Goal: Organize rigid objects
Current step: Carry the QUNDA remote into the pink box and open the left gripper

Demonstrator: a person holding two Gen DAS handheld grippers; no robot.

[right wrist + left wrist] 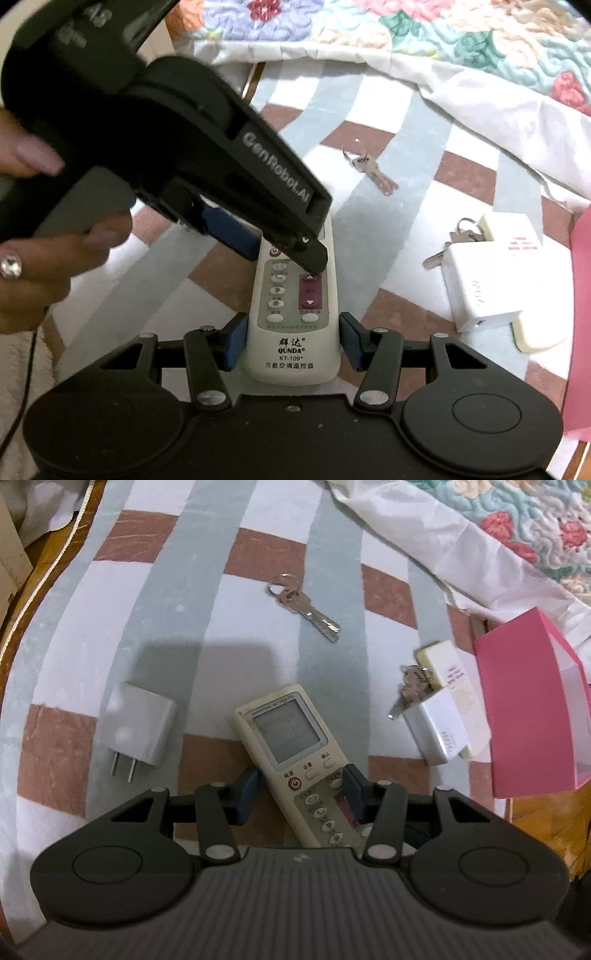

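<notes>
A cream air-conditioner remote (288, 734) (291, 350) lies slantwise over the checked sheet, screen end pointing away. My left gripper (301, 775) (286, 256) is shut on it near the red power button, and its right pad overlaps the button side. My right gripper (293, 321) is shut on the lower end by the printed label, one blue pad against each long edge. A single key on a ring (303, 605) (373, 171) lies farther off. A white plug charger (138, 727) rests to the left.
On the right, a second white adapter (436, 727) (480, 291), a cream flat box (454, 686) (513, 232) and a bunch of keys (410, 686) (454, 240) sit beside a pink box (532, 709). A floral quilt (517, 524) covers the far side. A hand (44, 258) holds the left gripper.
</notes>
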